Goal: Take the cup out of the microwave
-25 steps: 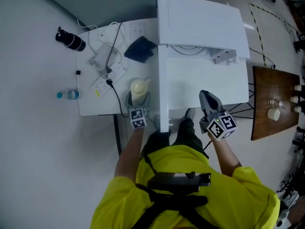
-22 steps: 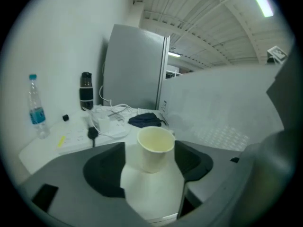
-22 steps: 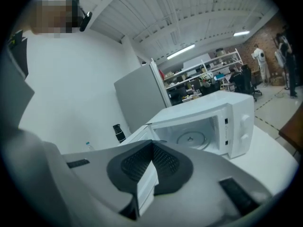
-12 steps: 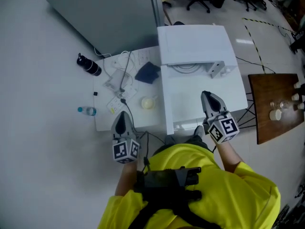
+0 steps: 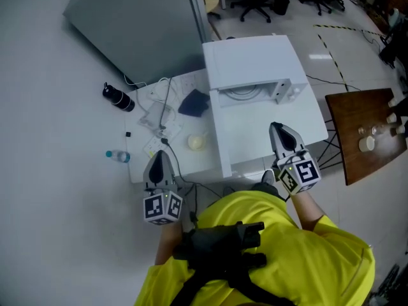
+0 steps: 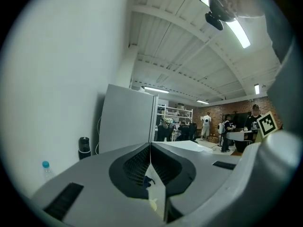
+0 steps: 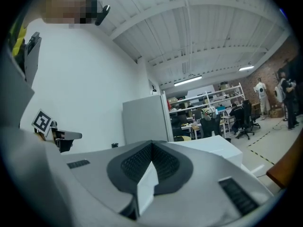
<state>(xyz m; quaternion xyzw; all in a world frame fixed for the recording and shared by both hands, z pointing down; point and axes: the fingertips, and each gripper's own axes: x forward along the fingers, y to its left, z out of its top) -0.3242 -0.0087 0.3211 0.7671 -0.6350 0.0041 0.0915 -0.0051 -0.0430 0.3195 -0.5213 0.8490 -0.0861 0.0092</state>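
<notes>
A cream cup [image 5: 196, 143] stands by itself on the low white table [image 5: 148, 164], just left of the microwave's open door [image 5: 220, 139]. The white microwave [image 5: 252, 59] shows its cavity and turntable [image 5: 245, 93] from above. My left gripper [image 5: 159, 157] hangs high above the table's front edge, apart from the cup, jaws shut and empty. In the left gripper view the left gripper [image 6: 150, 148] has its pads together with nothing in them. My right gripper [image 5: 279, 129] hovers over the white surface in front of the microwave, shut and empty. The right gripper [image 7: 151, 145] looks level into the room.
On the left table lie a power strip with cables [image 5: 156, 116] and a dark blue cloth [image 5: 194, 102]. A black bottle [image 5: 118, 97] and a small water bottle [image 5: 118, 155] stand beside it. A grey panel [image 5: 134, 24] stands behind. A wooden table [image 5: 357, 116] with small cups is at right.
My left gripper, open around the cup a second ago, has left it on the table, risen well above it and shut. The right gripper has risen too.
</notes>
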